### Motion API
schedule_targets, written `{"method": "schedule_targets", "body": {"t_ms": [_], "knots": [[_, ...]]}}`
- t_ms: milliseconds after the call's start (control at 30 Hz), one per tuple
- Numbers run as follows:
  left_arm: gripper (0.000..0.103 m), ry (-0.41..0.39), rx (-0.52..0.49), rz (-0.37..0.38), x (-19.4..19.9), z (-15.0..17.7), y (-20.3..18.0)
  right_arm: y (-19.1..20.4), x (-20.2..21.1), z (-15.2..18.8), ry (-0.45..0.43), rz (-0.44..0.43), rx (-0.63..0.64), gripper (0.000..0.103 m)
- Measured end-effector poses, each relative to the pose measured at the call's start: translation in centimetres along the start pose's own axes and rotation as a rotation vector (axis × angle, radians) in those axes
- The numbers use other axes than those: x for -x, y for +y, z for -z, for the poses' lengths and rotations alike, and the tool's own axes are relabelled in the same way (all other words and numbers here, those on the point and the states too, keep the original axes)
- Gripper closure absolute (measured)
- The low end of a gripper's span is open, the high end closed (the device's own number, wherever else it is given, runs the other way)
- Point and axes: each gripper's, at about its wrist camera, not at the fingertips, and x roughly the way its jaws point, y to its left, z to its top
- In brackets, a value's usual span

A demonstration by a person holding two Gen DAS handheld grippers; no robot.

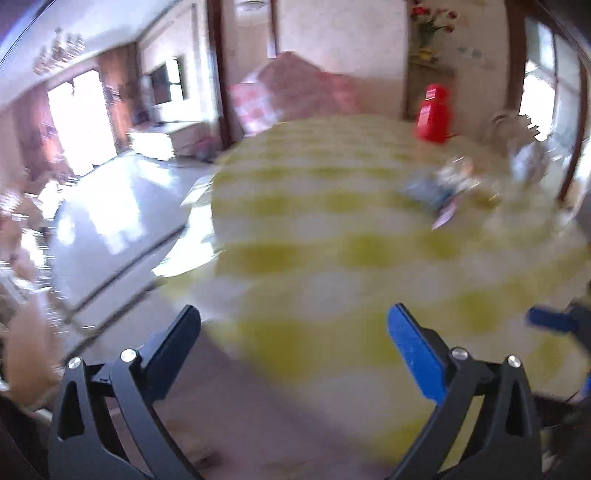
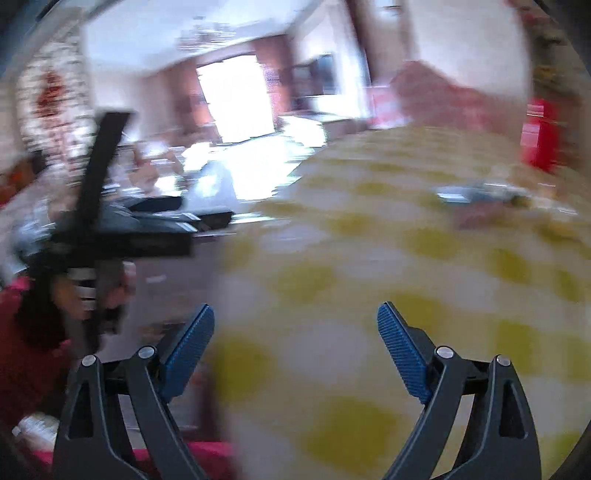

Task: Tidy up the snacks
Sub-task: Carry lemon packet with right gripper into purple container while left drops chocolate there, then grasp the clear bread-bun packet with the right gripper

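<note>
Blue-padded left gripper [image 1: 295, 325] jaws spread wide, nothing between them, over yellow-and-white checked tablecloth [image 1: 332, 258]. Right gripper [image 2: 295, 321] likewise wide apart and empty, blue ribbed pads [image 2: 400, 350], above same cloth. Both views heavily motion-blurred. Snacks [image 1: 443, 184]: small pile of pale blue and white packets lying on the cloth far right, well apart from both grippers; same pile [image 2: 480, 194] in right wrist view. No brand or print readable, too blurred. Red container [image 1: 434, 112] upright at the table's far edge, beyond the packets; white label patch on it, text illegible. Right wrist view: person's hand [image 2: 110, 295] and red sleeve [image 2: 22, 350] at left, holding the other gripper's black handle. Flowers [image 1: 432, 18] on the back wall shelf.
</note>
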Motion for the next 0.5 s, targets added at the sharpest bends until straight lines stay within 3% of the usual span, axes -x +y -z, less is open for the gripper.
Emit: {"method": "schedule_targets", "body": {"t_ms": [67,200,267,400,500], "knots": [[0.002,0.012,-0.002,0.028,-2.4,-2.4,-3.8,-3.8,0.6,-0.4,-0.006,0.123,-0.071,0.016],[0.002,-0.004,0.073,0.019,-7.9,-6.1,-10.9,-13.7,1.5,0.6,0.006,0.194,-0.252,0.016],[0.002,-0.007,0.173,0.003,-10.5,-7.5,-13.7,-18.1,2.4,1.5,0.004,0.229,-0.340,0.016],[0.002,-0.038,0.381,-0.045,-14.3,-8.3,-16.4,-24.3,3.6,3.2,0.007,0.283,-0.491,0.016],[0.002,-0.062,0.507,-0.084,-16.2,-8.0,-16.2,-27.4,3.0,3.6,0.015,0.283,-0.566,0.016]]}}
